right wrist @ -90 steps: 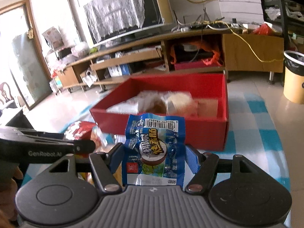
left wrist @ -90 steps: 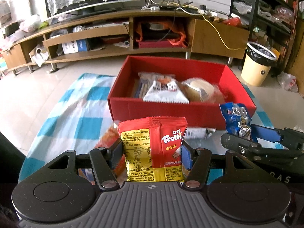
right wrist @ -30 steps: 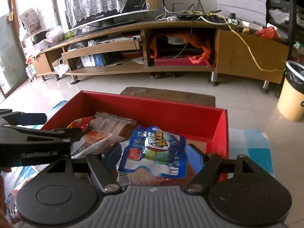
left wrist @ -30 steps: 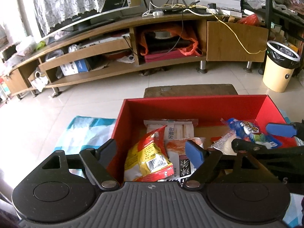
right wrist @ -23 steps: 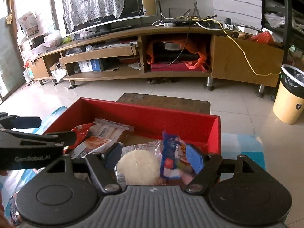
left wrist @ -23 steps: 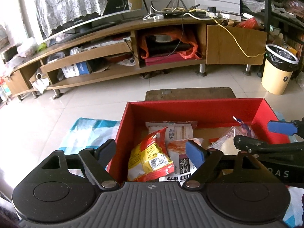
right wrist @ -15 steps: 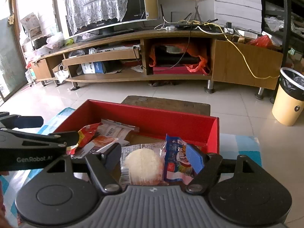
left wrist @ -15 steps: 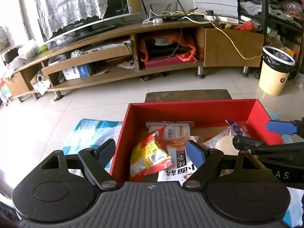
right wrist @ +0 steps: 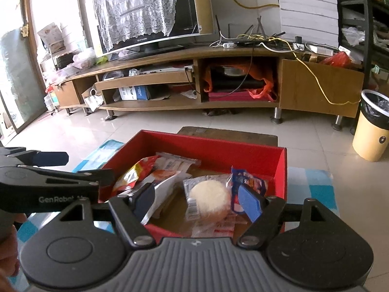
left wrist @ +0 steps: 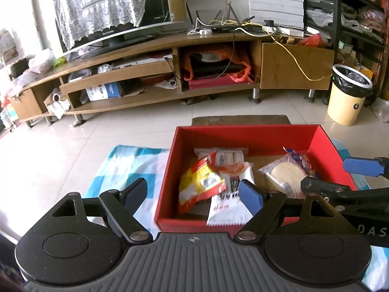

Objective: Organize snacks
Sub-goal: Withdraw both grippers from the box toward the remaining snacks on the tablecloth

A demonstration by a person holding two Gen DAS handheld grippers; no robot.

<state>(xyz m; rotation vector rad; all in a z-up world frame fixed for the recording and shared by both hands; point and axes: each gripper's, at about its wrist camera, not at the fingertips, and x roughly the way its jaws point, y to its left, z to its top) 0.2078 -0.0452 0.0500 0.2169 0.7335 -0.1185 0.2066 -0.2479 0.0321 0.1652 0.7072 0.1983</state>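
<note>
Left gripper (left wrist: 193, 192): nearest the lens, tilted down toward the box; jaws spread wide, nothing between the blue pads. One finger (left wrist: 135, 191) hangs over the cloth, the other over the box's near left part.
Right gripper (right wrist: 197, 200): same downward tilt, jaws parted and empty — the snacks seen between its fingers lie below in the box, not touched by the pads.
Hand (right wrist: 8, 245): only a sliver at the left edge of the right wrist view, wrapped round the left gripper's handle; pose otherwise hidden.
Relative pose: the two grippers sit side by side, each showing in the other's view from the side, both over the near edge of the box.
Red box (left wrist: 245, 133): open-topped, resting on a blue-and-white checked cloth (left wrist: 116, 168) on a tiled floor.
Snacks, all inside the box: red-and-yellow packet (left wrist: 199, 182) leaning at the left; white sachet (left wrist: 228, 209) at the near wall; clear-wrapped round pale cake (left wrist: 287, 177) toward the right; blue packet (right wrist: 245, 185) upright just beside the cake; a flat white pack (left wrist: 226, 155) farther back.
Beyond the box: a low brown board (left wrist: 240, 120) behind its far wall.
Far: long wooden TV stand (left wrist: 155, 73) — lace-draped screen on top — and a cream bin (left wrist: 346, 99) at the right.
</note>
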